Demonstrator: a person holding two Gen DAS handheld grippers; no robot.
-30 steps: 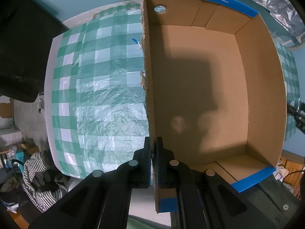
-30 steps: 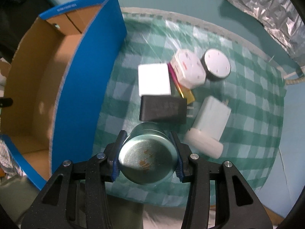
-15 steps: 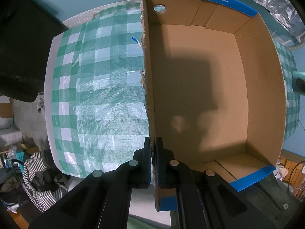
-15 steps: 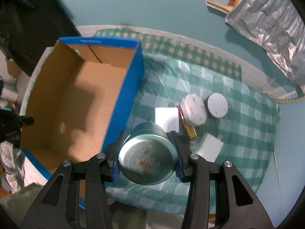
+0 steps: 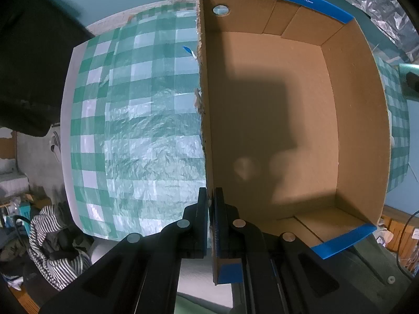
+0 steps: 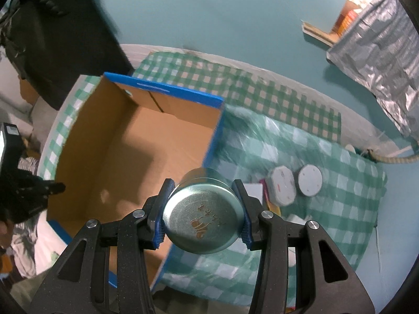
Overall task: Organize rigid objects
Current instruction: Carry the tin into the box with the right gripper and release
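An open cardboard box (image 5: 275, 120) with blue outer walls stands empty on the green checked tablecloth; it also shows in the right wrist view (image 6: 125, 157). My left gripper (image 5: 211, 209) is shut on the box's near-left wall. My right gripper (image 6: 203, 206) is shut on a round green metal tin (image 6: 201, 217) and holds it high above the table, over the box's right wall. The tin's edge shows at the right rim of the left wrist view (image 5: 409, 81).
On the cloth right of the box lie a white octagonal case (image 6: 281, 188), a round grey disc (image 6: 310, 180) and a white flat box (image 6: 254, 191), partly hidden by the tin. A silver foil sheet (image 6: 379, 39) hangs at the far right. Clothes (image 5: 52, 246) lie below the table's left edge.
My right gripper has lifted the tin well up from the cloth and carried it left toward the box. The left gripper and box have stayed still.
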